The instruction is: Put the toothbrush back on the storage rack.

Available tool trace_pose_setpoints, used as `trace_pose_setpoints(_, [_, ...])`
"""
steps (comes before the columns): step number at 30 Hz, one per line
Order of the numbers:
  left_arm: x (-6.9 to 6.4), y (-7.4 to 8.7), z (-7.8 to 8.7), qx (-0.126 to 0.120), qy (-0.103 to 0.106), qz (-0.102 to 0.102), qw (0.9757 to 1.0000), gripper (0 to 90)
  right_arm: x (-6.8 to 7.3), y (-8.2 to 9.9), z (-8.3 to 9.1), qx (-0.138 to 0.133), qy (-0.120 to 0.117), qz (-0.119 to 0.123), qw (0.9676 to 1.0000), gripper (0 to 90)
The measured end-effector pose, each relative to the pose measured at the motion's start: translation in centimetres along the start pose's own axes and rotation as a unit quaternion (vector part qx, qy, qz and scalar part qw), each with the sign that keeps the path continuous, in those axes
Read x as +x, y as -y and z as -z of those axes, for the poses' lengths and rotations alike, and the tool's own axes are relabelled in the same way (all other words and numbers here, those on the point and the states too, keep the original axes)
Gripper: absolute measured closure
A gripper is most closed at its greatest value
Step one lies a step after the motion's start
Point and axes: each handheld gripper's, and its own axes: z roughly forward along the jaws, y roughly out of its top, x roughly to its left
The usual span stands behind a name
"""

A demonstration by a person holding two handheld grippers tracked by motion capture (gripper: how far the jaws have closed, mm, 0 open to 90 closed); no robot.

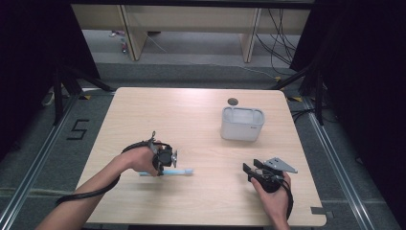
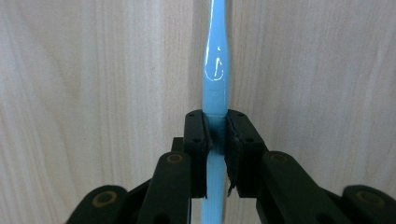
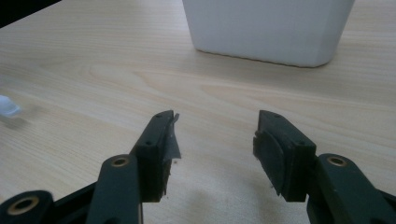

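A light blue toothbrush [image 1: 179, 171] lies flat on the wooden table [image 1: 191, 120], pointing left to right at the front left. My left gripper [image 1: 160, 168] points down onto its handle, and the left gripper view shows both pads pressed against the blue toothbrush [image 2: 215, 79], so my left gripper [image 2: 216, 135] is shut on it. At the front right my right gripper [image 1: 247, 171] rests low over the table, its jaws open with nothing between them; in its own view my right gripper [image 3: 215, 140] faces a white bin [image 3: 268, 28].
The white open-topped bin [image 1: 242, 124] stands at the back right of the table, with a small dark round hole [image 1: 232, 101] in the tabletop behind it. Black frame legs and cables lie on the floor beyond the table's far edge.
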Motion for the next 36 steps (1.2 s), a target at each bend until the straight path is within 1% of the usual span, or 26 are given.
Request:
trace_pose_setpoints(1, [-0.1,0.2,0.2,-0.012,-0.003,0.005,0.9999,78.5,-0.2,0.0,0.0,-0.004,0.005,0.017,0.9998,47.9])
trace_pose_setpoints(4, [0.0,0.3,0.6,-0.020,-0.009,0.004,0.9998,78.5,-0.2,0.0,0.0,-0.006,0.004,0.017,0.9998,47.8])
trace_pose_setpoints(5, [-0.1,0.6,1.0,-0.030,-0.017,0.003,0.9994,78.5,-0.2,0.0,0.0,-0.004,0.003,0.016,0.9999,47.8])
trace_pose_setpoints(6, [-0.1,0.6,1.0,-0.030,-0.017,0.003,0.9994,78.5,-0.2,0.0,0.0,-0.004,0.003,0.016,0.9999,47.8])
trace_pose_setpoints(7, [-0.1,0.8,1.3,-0.044,-0.025,0.007,0.9987,78.5,-0.2,0.0,0.0,-0.001,0.002,0.013,0.9999,47.8])
trace_pose_setpoints(11, [-0.3,1.2,1.9,-0.067,-0.035,0.016,0.9970,78.6,-0.1,-0.1,0.0,0.002,0.001,0.010,0.9999,47.8])
trace_pose_setpoints(13, [-0.4,1.2,2.0,-0.073,-0.037,0.019,0.9964,78.6,-0.1,-0.1,0.0,0.002,0.001,0.011,0.9999,47.8])
trace_pose_setpoints(15, [-0.6,1.5,2.4,-0.091,-0.045,0.023,0.9946,78.6,-0.2,-0.1,0.0,-0.003,0.003,0.016,0.9999,47.8])
trace_pose_setpoints(16, [-0.6,1.5,2.4,-0.091,-0.045,0.023,0.9946,78.6,-0.2,-0.1,0.0,-0.003,0.003,0.016,0.9999,47.8])
trace_pose_setpoints(17, [-0.7,1.7,2.6,-0.103,-0.050,0.028,0.9930,78.6,-0.1,-0.1,0.0,0.002,0.000,0.011,0.9999,47.7])
trace_pose_setpoints(18, [-0.7,1.8,2.7,-0.108,-0.051,0.030,0.9923,78.6,-0.1,-0.1,0.0,0.006,-0.001,0.007,1.0000,47.7])
trace_pose_setpoints(20, [-0.7,1.9,2.8,-0.120,-0.053,0.032,0.9908,78.6,-0.1,-0.1,0.1,0.007,-0.001,0.008,0.9999,47.7])
trace_pose_setpoints(22, [-0.8,2.1,2.9,-0.129,-0.062,0.033,0.9892,78.6,-0.2,-0.1,0.0,0.003,-0.001,0.012,0.9999,47.7])
trace_pose_setpoints(23, [-0.8,2.1,2.9,-0.129,-0.062,0.033,0.9892,78.6,0.1,0.0,0.0,0.005,-0.003,-0.002,1.0000,47.7])
trace_pose_setpoints(24, [-0.9,2.2,3.0,-0.135,-0.063,0.036,0.9882,78.6,-0.1,-0.1,0.0,0.004,-0.001,0.012,0.9999,47.6])
trace_pose_setpoints(25, [-0.9,2.3,3.0,-0.140,-0.067,0.037,0.9872,78.6,-0.2,-0.1,0.0,0.006,-0.001,0.012,0.9999,47.6])
trace_pose_setpoints(26, [-1.0,2.3,3.1,-0.141,-0.068,0.036,0.9869,78.6,-0.2,-0.1,-0.1,0.005,-0.001,0.014,0.9999,47.6])
trace_pose_setpoints(27, [-1.1,2.4,3.2,-0.149,-0.071,0.040,0.9854,78.7,-0.2,-0.1,-0.2,0.006,-0.009,0.008,0.9999,47.5])
trace_pose_setpoints(28, [-1.2,2.4,3.3,-0.156,-0.079,0.039,0.9838,78.7,-0.2,-0.1,-0.2,0.002,-0.006,0.012,0.9999,47.5])
trace_pose_setpoints(29, [-1.2,2.4,3.4,-0.158,-0.078,0.042,0.9834,78.7,-0.2,-0.1,-0.1,0.009,0.000,0.012,0.9999,47.5])
trace_pose_setpoints(30, [-1.2,2.5,3.5,-0.159,-0.081,0.042,0.9830,78.7,-0.1,-0.2,0.0,0.015,-0.001,0.008,0.9999,47.5])
trace_pose_setpoints(31, [-1.2,2.5,3.5,-0.159,-0.081,0.042,0.9830,78.7,-0.2,-0.2,-0.1,0.011,-0.004,0.013,0.9998,47.4])
trace_pose_setpoints(33, [-1.2,2.6,3.5,-0.165,-0.085,0.049,0.9813,78.7,-0.2,-0.2,0.0,0.014,0.003,0.020,0.9997,47.4])
trace_pose_setpoints(34, [-1.1,2.7,3.4,-0.166,-0.083,0.053,0.9812,78.7,-0.2,-0.2,0.0,0.014,0.003,0.018,0.9997,47.3])
trace_pose_setpoints(35, [-1.1,2.7,3.3,-0.172,-0.088,0.054,0.9797,78.7,-0.2,-0.2,0.0,0.013,0.003,0.018,0.9997,47.2])
trace_pose_setpoints(36, [-1.1,2.7,3.3,-0.172,-0.088,0.054,0.9797,78.7,-0.2,-0.2,0.0,0.013,0.002,0.016,0.9998,47.2])
